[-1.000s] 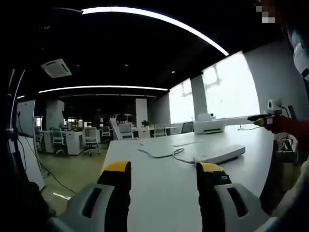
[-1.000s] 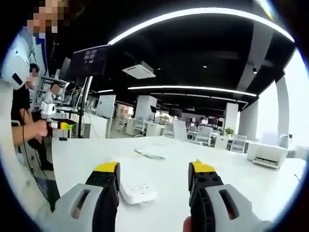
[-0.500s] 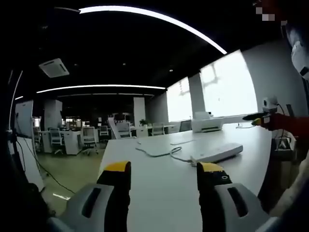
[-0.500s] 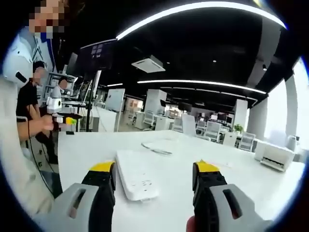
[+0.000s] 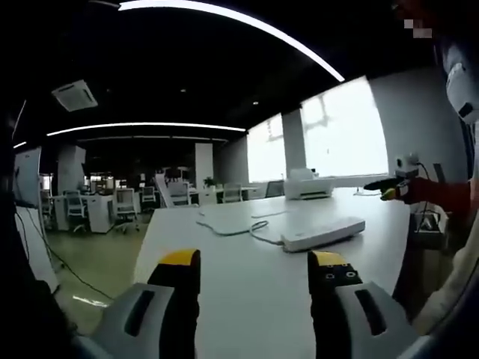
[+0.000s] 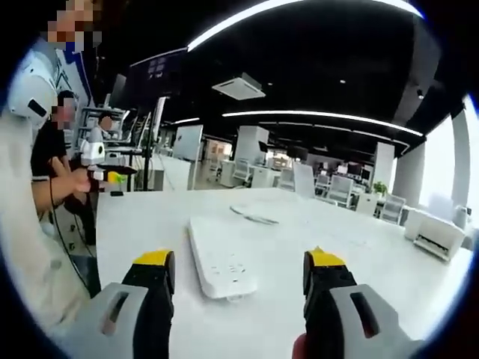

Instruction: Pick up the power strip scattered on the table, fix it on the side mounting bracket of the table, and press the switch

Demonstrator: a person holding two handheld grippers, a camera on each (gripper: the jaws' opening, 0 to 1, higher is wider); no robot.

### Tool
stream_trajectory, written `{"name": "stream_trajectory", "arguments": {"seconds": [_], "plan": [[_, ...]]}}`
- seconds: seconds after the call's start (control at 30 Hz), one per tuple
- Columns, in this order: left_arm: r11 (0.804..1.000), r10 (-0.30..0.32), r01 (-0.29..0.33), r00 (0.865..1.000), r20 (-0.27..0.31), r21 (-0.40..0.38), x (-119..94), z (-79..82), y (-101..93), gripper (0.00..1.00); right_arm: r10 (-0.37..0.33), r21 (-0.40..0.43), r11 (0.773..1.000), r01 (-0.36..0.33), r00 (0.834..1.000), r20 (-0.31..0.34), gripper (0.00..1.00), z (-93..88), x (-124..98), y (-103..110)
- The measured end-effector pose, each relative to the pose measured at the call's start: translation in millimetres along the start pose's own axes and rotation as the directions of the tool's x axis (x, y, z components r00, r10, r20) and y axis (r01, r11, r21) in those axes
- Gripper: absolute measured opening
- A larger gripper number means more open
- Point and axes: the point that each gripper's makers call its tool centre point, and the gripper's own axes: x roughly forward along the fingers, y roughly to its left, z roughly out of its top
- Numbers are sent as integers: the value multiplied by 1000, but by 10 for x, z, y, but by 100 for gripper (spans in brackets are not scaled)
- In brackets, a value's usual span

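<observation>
Power strip (image 6: pixel 220 258): socket openings on its top face too small to count; near end partly level with the right gripper's (image 6: pixel 239 271) jaw tips, no contact discernible. In the left gripper view the strip's (image 5: pixel 323 232) switch cannot be made out. Cable (image 5: pixel 233 226): far end lost against the white desk (image 5: pixel 247 299). Desk: far corners blurred; side mounting bracket cannot be told. Left gripper (image 5: pixel 254 269): bodies cut off by the bottom edge.

white power strip (image 6: pixel 220 258) lying flat on table (image 6: pixel 374 299); cord (image 5: pixel 232 226) attached
</observation>
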Motion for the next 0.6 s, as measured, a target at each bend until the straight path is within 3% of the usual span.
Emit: {"name": "stream_trajectory", "arguments": {"seconds": [0.23, 0.6], "plan": [[999, -40, 40, 999, 9, -31, 20, 9, -61, 62, 35, 22, 999, -34, 999, -14, 69, -38, 52, 7], [995, -84, 82, 996, -29, -59, 63, -88, -159, 62, 78, 37, 996, -76, 996, -43, 70, -183, 171, 85]]}}
